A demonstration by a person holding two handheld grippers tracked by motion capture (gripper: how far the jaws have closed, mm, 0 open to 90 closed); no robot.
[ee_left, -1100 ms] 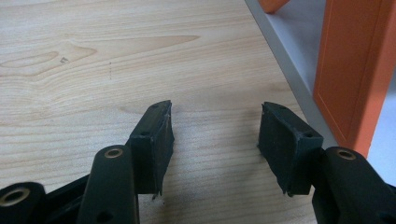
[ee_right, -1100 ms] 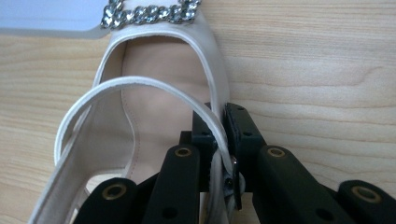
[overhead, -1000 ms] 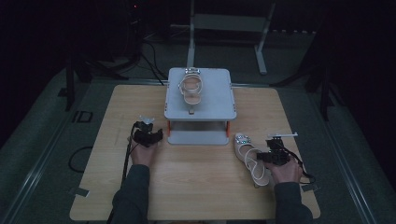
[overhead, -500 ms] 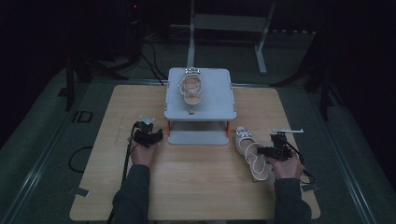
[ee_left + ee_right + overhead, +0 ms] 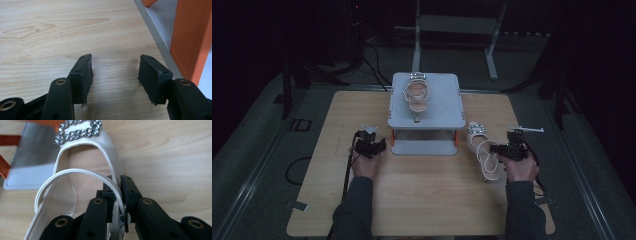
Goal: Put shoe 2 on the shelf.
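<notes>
Near the bench's right edge, the cream satin sandal point(image 5: 75, 202) with rhinestone buckle looks light and floppy; right tongs point(image 5: 119, 195) pinch its side strap (sensible hold). Left tongs point(image 5: 115, 75) spread, empty.

A wooden desk point(image 5: 422, 195) stands in a dark room, with a grey stand point(image 5: 426, 97) on orange legs at its middle back. One pale shoe point(image 5: 417, 93) lies on top of the stand. A second shoe point(image 5: 483, 152) lies on the desk just right of the stand, toe away from the person. The right gripper point(image 5: 506, 148) is at this shoe's right side, touching it. The left gripper point(image 5: 371, 145) sits low over the desk just left of the stand. Both forearms come in from the bottom edge.
</notes>
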